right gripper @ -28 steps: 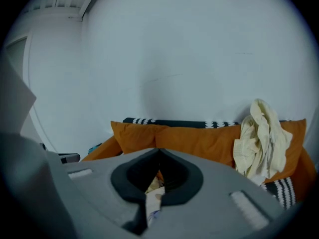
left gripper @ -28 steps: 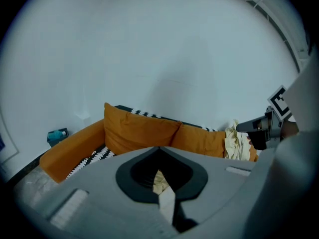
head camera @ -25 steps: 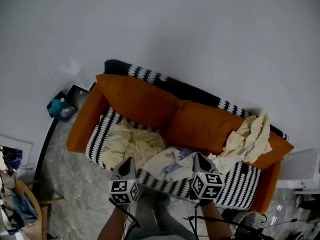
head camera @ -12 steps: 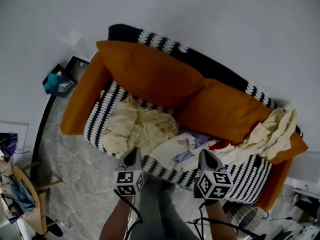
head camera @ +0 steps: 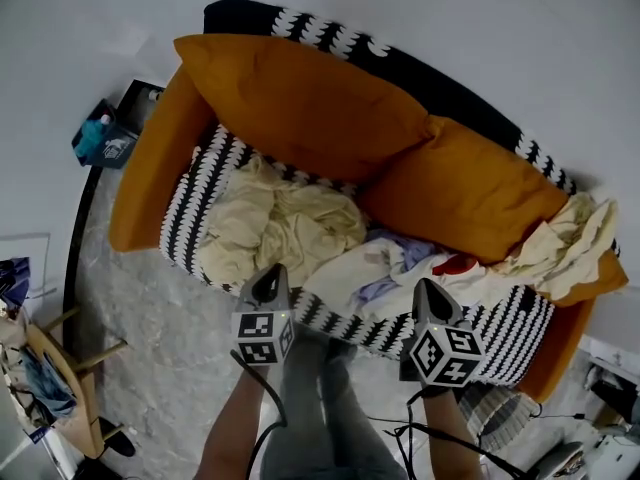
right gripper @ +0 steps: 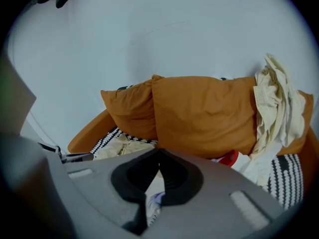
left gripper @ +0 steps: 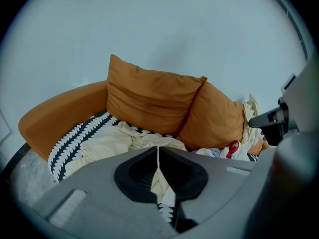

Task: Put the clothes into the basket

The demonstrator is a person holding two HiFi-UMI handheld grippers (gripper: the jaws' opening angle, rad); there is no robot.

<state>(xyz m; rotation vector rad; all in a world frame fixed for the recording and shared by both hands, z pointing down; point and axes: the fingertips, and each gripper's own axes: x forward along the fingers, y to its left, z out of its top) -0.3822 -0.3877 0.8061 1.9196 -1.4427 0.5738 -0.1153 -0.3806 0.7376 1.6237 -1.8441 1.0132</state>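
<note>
Clothes lie on an orange sofa (head camera: 150, 183) with a black-and-white patterned seat. A cream heap (head camera: 285, 230) covers the left of the seat, also in the left gripper view (left gripper: 107, 143). White and lavender garments (head camera: 385, 268) with a red piece (head camera: 458, 265) lie in the middle. More cream clothes (head camera: 565, 243) hang over the right armrest, also in the right gripper view (right gripper: 274, 108). My left gripper (head camera: 270, 273) is shut and empty above the seat's front edge, its tip (left gripper: 158, 147) pointing at the cream heap. My right gripper (head camera: 428, 288) is shut and empty (right gripper: 159, 151) before the middle garments.
Two orange cushions (head camera: 300, 98) lean on the backrest. The person's legs (head camera: 320, 408) stand at the sofa's front. A wooden chair (head camera: 60, 388) is at bottom left, a blue bottle (head camera: 95, 133) beside the left armrest, and cables and a pale ribbed object (head camera: 490, 408) at bottom right.
Both grippers have sunk towards the sofa's front edge, and the sofa fills more of the head view. Both jaws stay shut and empty.
</note>
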